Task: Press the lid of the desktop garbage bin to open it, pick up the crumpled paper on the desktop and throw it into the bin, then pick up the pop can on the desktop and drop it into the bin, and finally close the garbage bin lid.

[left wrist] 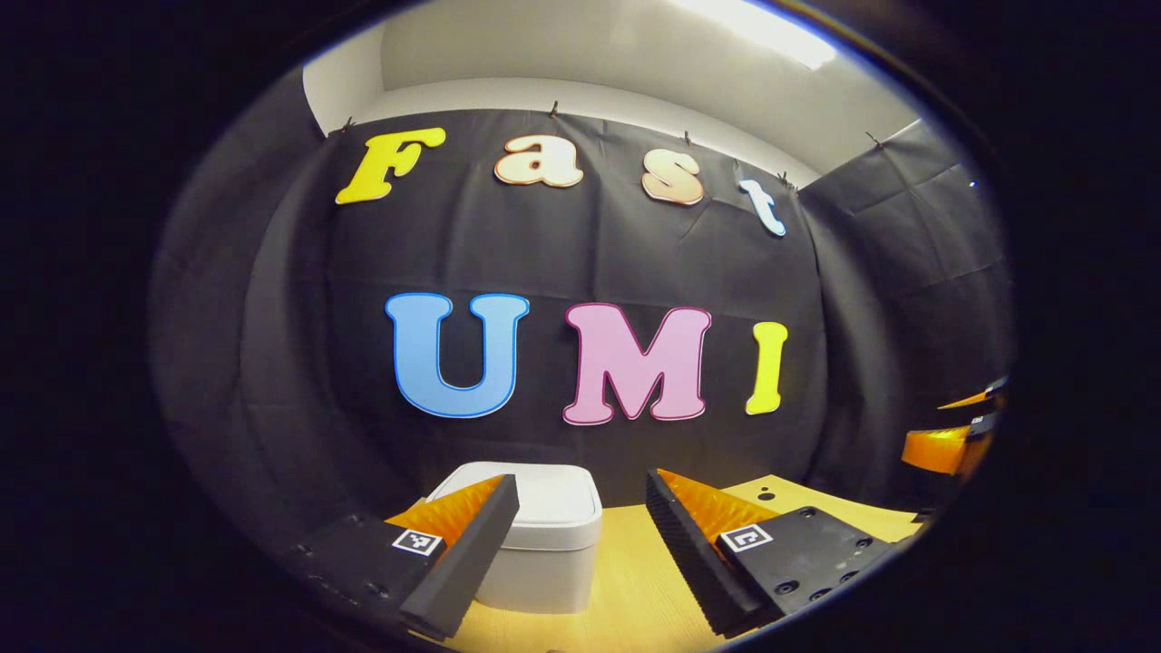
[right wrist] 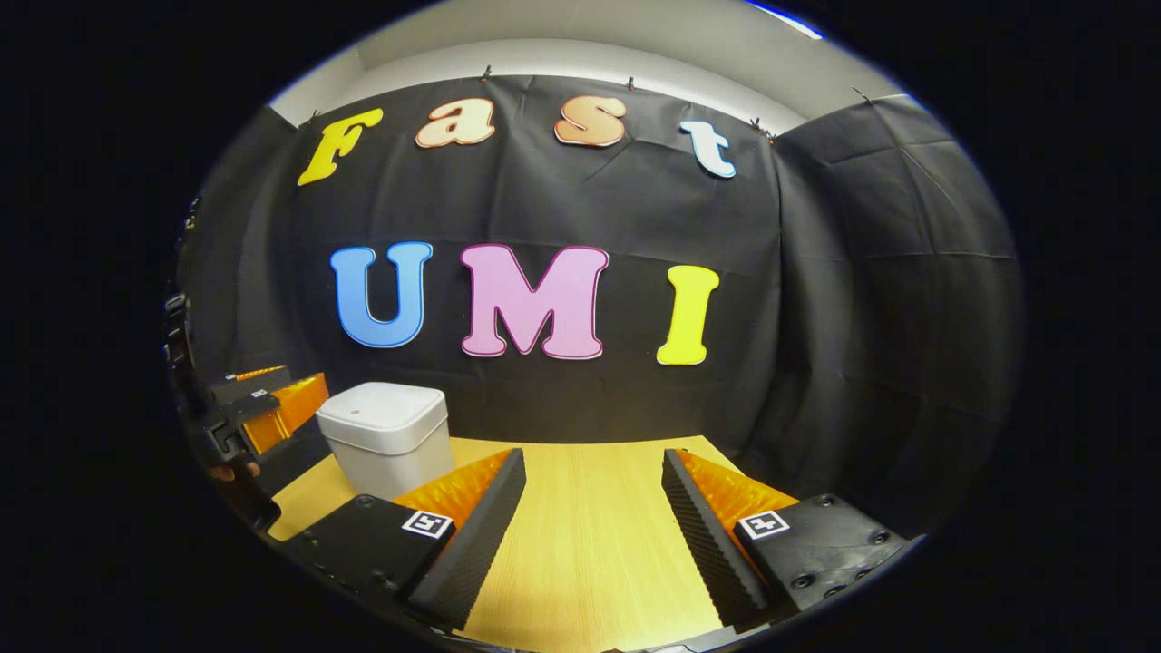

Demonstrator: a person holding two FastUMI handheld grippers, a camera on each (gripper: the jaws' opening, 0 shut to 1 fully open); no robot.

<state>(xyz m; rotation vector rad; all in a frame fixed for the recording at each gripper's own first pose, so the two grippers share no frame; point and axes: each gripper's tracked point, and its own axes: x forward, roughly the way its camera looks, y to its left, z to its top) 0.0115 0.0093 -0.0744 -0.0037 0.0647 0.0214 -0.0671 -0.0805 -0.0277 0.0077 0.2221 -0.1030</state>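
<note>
- Bin first: your white desktop garbage bin [left wrist: 544, 535] stands on the wooden desk [left wrist: 635, 589] with its lid [left wrist: 553, 503] down, close against the black cloth wall [left wrist: 562, 263].
- In the left gripper view, your left tool [left wrist: 580, 535] is spread wide, nothing between its fingers [left wrist: 472, 553]. The bin sits just beyond the tips, partly behind the left-hand finger and reaching into the gap, so it lies a little left of the tool's centre line. No finger touches it.
- At the right edge of that same view you can see part of your right tool [left wrist: 952, 444], off to the side and raised above the desk.
- In the right gripper view, your right tool [right wrist: 594, 535] is also spread, gripping nothing, with bare desk [right wrist: 590, 508] showing between its fingers [right wrist: 481, 535].
- From that tool the bin [right wrist: 388, 444] lies ahead and well to the left, beyond the left-hand fingertip and apart from it, lid [right wrist: 385, 413] shut.
- Farther left in the right gripper view, your left tool [right wrist: 263, 408] hangs just beside the bin, on its far-left side; part of your hand [right wrist: 231, 472] shows under it.
</note>
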